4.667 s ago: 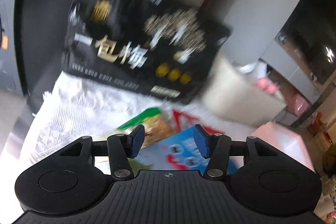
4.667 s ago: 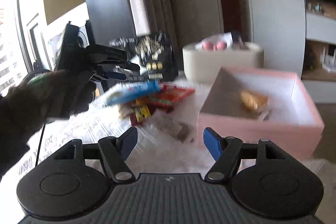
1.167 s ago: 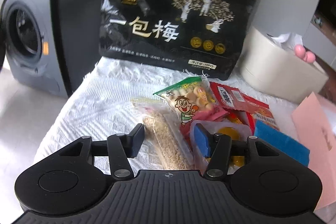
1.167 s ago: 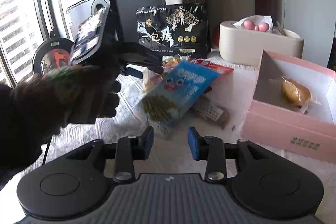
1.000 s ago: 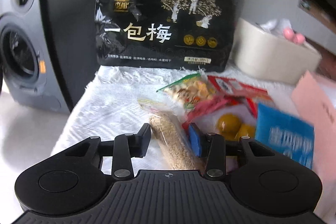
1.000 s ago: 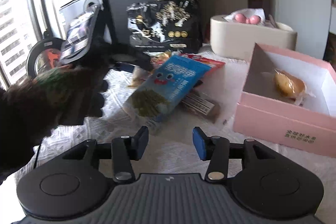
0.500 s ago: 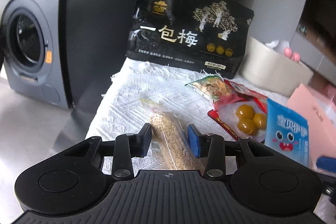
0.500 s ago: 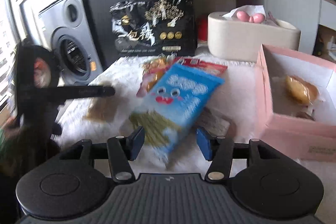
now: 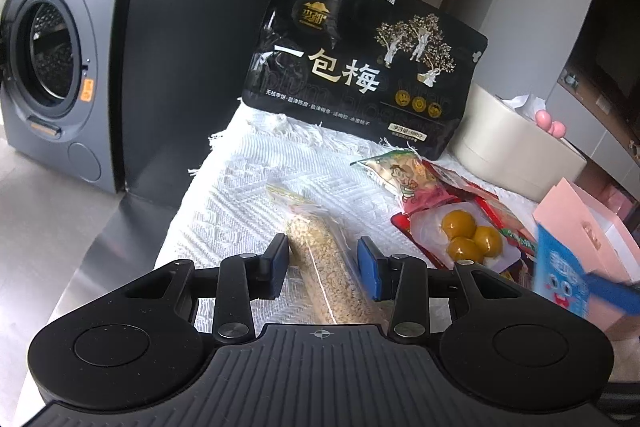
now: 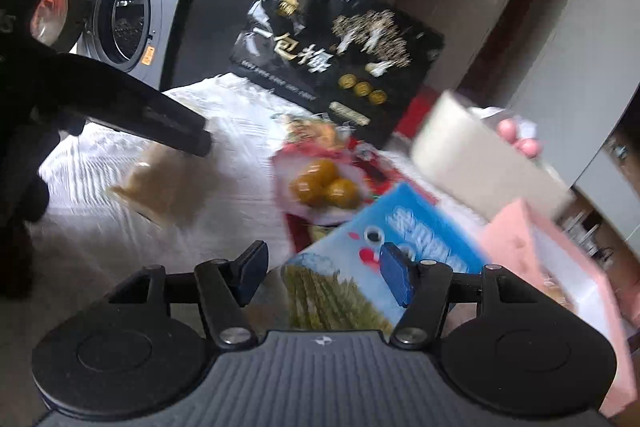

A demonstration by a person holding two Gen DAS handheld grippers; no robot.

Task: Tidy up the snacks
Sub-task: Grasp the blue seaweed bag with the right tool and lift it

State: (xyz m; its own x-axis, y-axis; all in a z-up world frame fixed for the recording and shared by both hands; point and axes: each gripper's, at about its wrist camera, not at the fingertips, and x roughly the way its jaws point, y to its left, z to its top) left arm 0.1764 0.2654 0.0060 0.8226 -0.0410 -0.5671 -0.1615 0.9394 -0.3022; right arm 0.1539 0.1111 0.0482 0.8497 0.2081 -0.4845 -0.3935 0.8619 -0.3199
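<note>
Meanwhile right gripper (image 10: 322,273) (jaws just opening) straddles blue packet (image 10: 384,267) beside pink box (image 10: 560,267).

Daylit, fairly bright, soft shadows. Left wrist view sharp across the white cloth (image 9: 248,195) and black pouch (image 9: 360,67), gloss glare on the pouch; only the blue packet (image 9: 560,283) at right edge smears. Right wrist view motion-blurred throughout, pouch lettering unreadable, cloth blown out to white. Both show strong fisheye bending with dark corners.
</note>
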